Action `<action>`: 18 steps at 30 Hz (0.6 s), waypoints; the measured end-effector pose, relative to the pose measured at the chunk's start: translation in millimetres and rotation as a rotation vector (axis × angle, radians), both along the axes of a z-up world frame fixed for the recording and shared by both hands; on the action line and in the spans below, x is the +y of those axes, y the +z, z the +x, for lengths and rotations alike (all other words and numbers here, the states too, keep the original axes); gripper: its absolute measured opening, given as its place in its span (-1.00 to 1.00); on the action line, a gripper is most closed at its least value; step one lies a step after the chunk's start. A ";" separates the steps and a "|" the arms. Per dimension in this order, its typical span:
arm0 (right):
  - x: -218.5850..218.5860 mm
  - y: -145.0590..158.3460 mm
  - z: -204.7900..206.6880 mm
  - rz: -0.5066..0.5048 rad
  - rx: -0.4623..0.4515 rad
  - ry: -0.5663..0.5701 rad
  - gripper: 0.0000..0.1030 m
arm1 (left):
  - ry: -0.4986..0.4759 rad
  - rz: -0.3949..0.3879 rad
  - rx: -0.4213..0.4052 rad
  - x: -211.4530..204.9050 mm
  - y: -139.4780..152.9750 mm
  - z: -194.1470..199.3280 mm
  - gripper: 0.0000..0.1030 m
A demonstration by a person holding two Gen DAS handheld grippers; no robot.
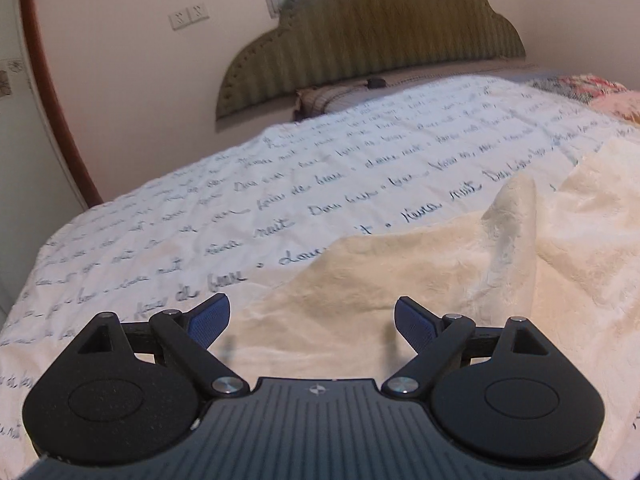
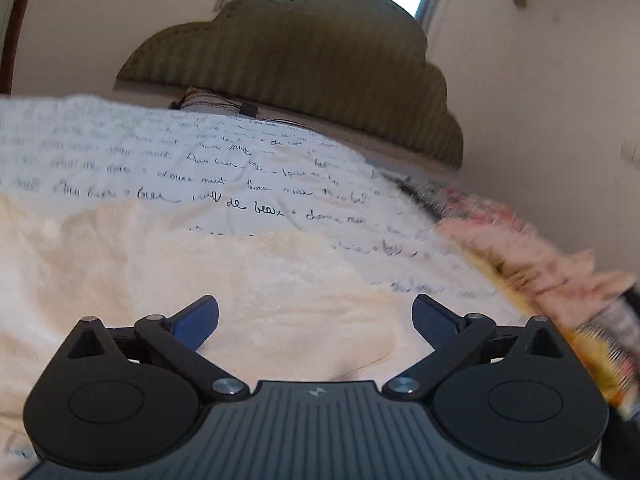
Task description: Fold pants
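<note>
On a bed (image 1: 160,208) with script-printed cover, cream pants (image 1: 400,280) lie rumpled; left gripper (image 1: 312,320) and right gripper (image 2: 316,320) hover above, fingers spread apart, empty.

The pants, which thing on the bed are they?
Find the bed with the green headboard. A white bedspread with handwriting covers it. The pants are the plain cream, crumpled cloth on top, with no writing.

Left gripper (image 1: 312,320) jaws spread wide, right gripper (image 2: 316,320) likewise, both angled downward
</note>
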State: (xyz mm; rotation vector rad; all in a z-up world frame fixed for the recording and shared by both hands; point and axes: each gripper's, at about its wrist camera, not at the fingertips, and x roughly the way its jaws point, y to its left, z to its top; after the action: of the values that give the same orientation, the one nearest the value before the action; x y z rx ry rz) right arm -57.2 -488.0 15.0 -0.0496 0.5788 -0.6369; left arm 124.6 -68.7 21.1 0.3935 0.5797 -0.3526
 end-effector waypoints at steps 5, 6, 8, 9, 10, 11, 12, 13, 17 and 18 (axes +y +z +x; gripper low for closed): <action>-64.7 -5.6 -31.6 0.428 -0.252 -0.131 1.00 | 0.012 0.072 0.000 -17.9 -20.4 25.8 0.78; -77.6 -9.8 -39.5 0.529 -0.309 -0.130 1.00 | 0.035 0.084 -0.010 -19.7 -24.0 32.4 0.81; -98.1 -20.2 -51.1 0.707 -0.385 -0.107 0.97 | 0.090 0.058 -0.020 -18.3 -28.3 46.9 0.86; -105.9 -22.6 -56.1 0.769 -0.408 -0.106 0.90 | 0.123 0.039 -0.022 -17.0 -29.7 54.3 0.88; -112.3 -26.0 -56.8 0.808 -0.420 -0.106 0.72 | 0.159 0.024 -0.020 -15.7 -31.3 61.6 0.93; -117.4 -27.9 -54.9 0.838 -0.420 -0.107 0.61 | 0.189 0.015 -0.014 -15.0 -32.5 66.3 0.93; -121.1 -29.1 -52.2 0.855 -0.415 -0.108 0.58 | 0.211 0.006 -0.012 -15.2 -31.3 67.3 0.93; -123.4 -29.7 -49.3 0.863 -0.412 -0.106 0.46 | 0.228 0.001 -0.026 -15.4 -28.1 64.1 0.90; -129.2 -33.0 -42.7 0.857 -0.411 -0.165 -0.44 | 0.197 -0.010 -0.163 -29.8 -1.2 19.9 0.86; -130.3 -34.8 -43.1 0.841 -0.409 -0.200 -0.58 | 0.165 -0.025 -0.191 -33.7 5.4 6.6 0.87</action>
State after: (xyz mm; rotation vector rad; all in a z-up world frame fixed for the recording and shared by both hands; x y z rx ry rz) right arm -100.3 -618.3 -19.8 0.9174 0.4172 -0.5339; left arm 131.2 -102.4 26.5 0.3485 0.4176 -0.1618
